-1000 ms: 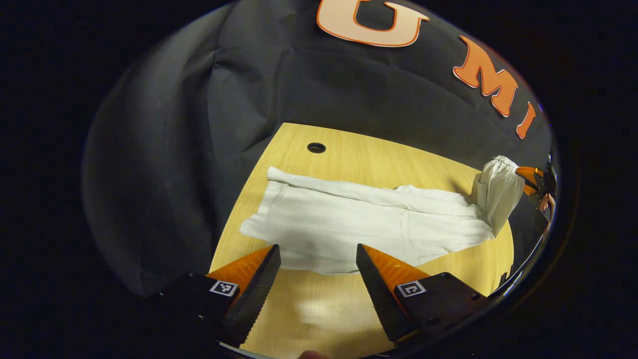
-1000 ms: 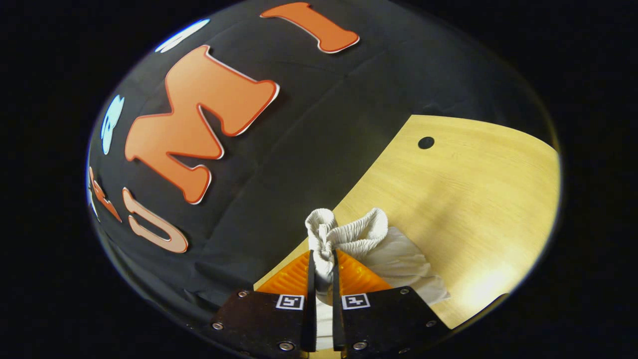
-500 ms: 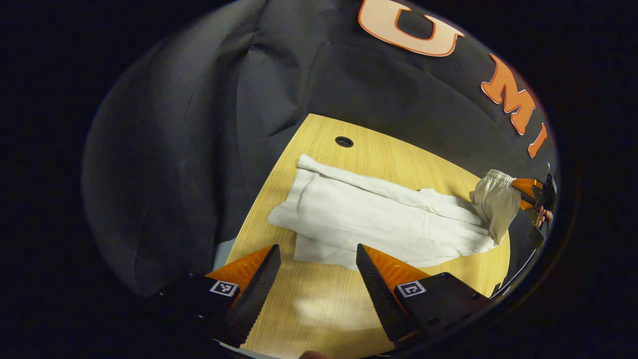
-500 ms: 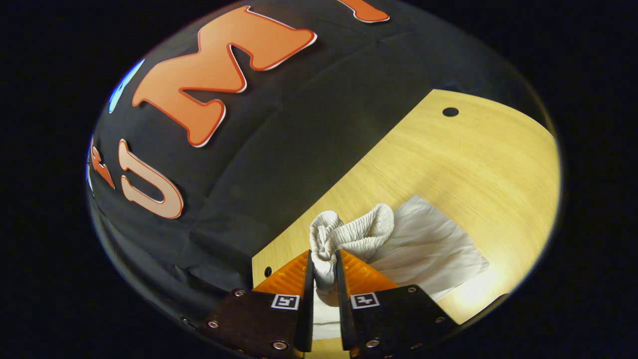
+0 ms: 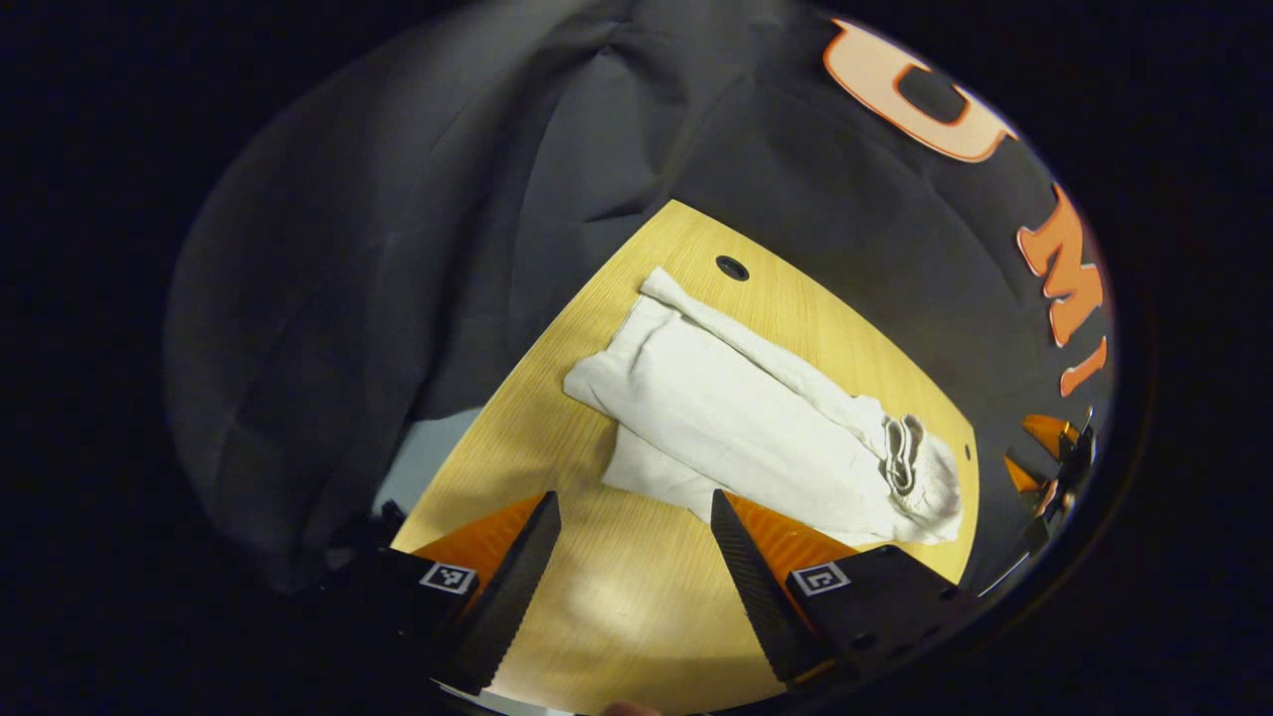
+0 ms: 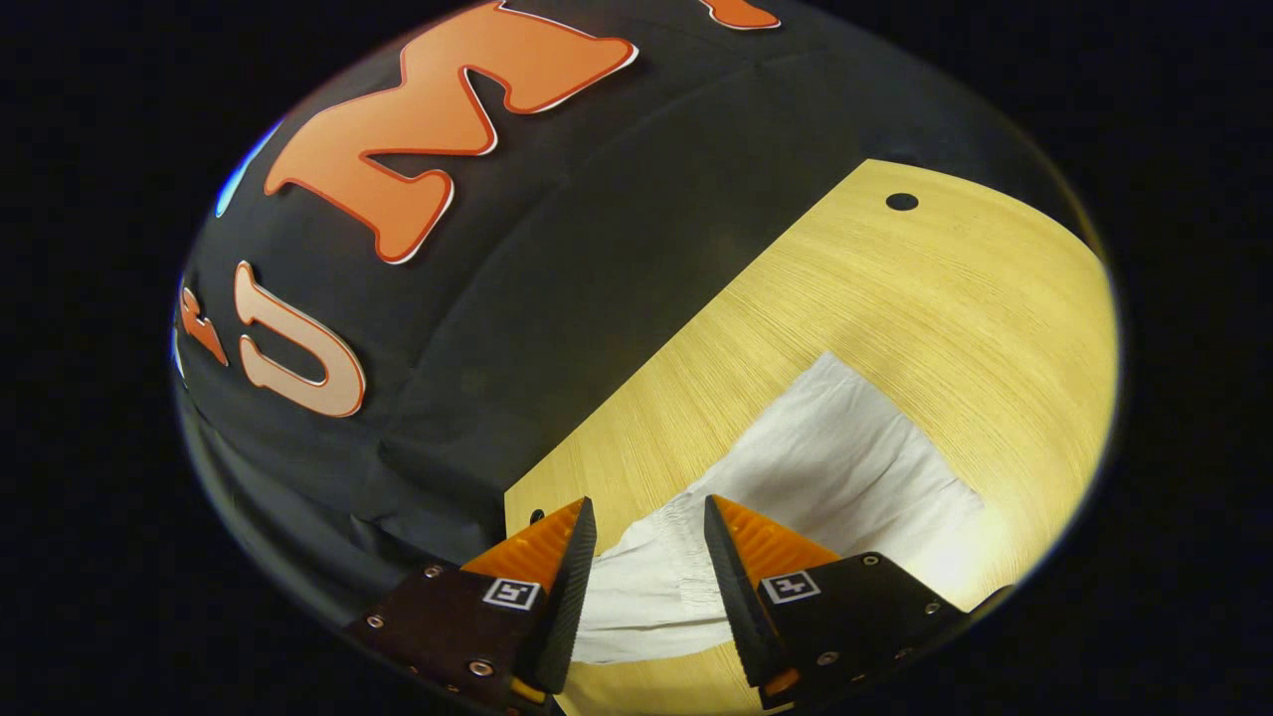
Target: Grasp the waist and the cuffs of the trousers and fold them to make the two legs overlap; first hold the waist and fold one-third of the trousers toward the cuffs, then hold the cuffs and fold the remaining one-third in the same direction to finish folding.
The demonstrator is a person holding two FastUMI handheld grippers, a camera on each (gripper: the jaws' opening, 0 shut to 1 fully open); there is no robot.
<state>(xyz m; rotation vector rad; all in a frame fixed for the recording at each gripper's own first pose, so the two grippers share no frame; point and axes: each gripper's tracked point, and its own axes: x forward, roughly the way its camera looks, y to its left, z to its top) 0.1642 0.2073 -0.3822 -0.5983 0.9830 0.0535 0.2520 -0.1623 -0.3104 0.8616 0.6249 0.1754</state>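
Observation:
White trousers (image 5: 756, 418) lie on the wooden table (image 5: 617, 597), legs overlapped, running from the cuffs (image 5: 607, 373) at the far left to the gathered waist (image 5: 920, 462) at the right. My left gripper (image 5: 636, 512) hovers open over bare wood just short of the trousers' near edge. In the right gripper view the waist end (image 6: 656, 582) lies flat on the table (image 6: 955, 288) below my right gripper (image 6: 646, 517), which is open and holds nothing. The right gripper (image 5: 1044, 457) also shows at the far right of the left gripper view.
A round cable hole (image 5: 732, 268) sits in the table beyond the cuffs, and another hole (image 6: 902, 202) shows far off in the right gripper view. The black cloth wall (image 5: 477, 199) hangs close behind the table's far edge. A small hole (image 6: 537, 517) marks the table corner.
My right gripper opened and let go of the waist, which now lies flat on the table. My left gripper stayed open and drew back, turning so the trousers look farther away.

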